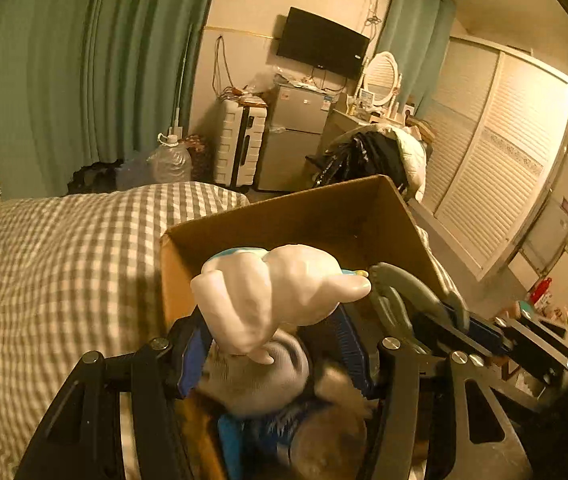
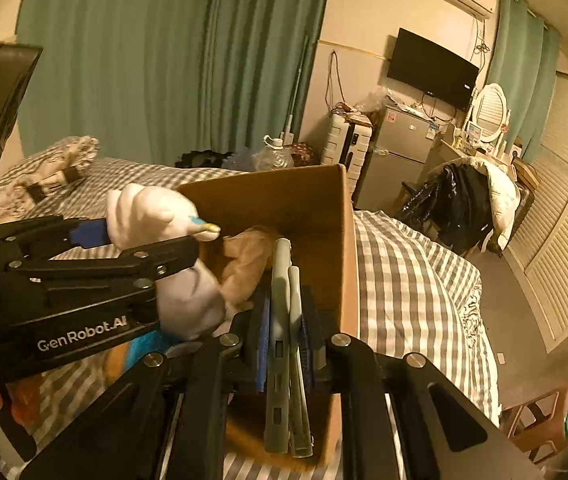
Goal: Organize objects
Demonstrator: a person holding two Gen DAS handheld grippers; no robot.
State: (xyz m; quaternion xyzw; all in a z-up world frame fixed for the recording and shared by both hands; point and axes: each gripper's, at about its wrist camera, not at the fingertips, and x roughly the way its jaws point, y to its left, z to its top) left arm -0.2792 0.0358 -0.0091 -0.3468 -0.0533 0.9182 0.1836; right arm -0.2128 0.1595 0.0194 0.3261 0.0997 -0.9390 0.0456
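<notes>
My left gripper [image 1: 279, 344] pinching white figurine [image 1: 279, 292] over cardboard box [image 1: 284, 216]; my right gripper [image 2: 284, 344] clamped on grey clip [image 2: 284, 320].

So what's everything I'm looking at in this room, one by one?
cardboard box: one, brown, on the bed
white toy figure: one, white with blue, held over the box
grey clip: one, grey-green, held over the box's near edge
soft toys: several, beige, grey and blue, inside the box
bed cover: one, grey-white check, under the box
curtains: green, behind the bed
television: one, black, on the wall
fridge: one, silver, below the television
left gripper: black, shut on the toy
right gripper: black, shut on the clip
</notes>
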